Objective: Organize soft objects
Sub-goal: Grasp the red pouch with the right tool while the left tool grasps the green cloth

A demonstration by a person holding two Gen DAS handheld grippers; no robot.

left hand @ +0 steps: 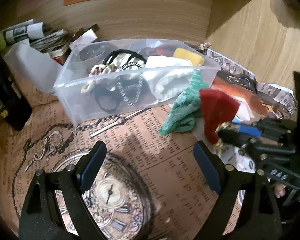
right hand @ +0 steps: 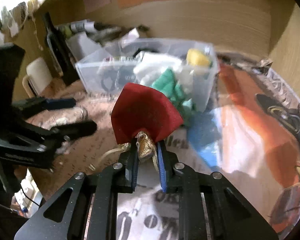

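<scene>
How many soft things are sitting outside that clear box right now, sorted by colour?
Red: 1, the red pouch, pinched at its gold neck by the right gripper.
Green: 1, the green cloth, leaning against the clear box.
Total: 2 outside. The left gripper is empty.

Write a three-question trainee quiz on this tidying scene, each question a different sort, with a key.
1. True or false: the right tool is shut on the red fabric bow.
2. Multiple choice: the green cloth is
A) fully inside the clear plastic bin
B) draped over the bin's front wall onto the paper
C) in the left tool
3. Fill in: the left tool's jaws are ____ and hold nothing.

Key: 1 true; 2 B; 3 open
</scene>
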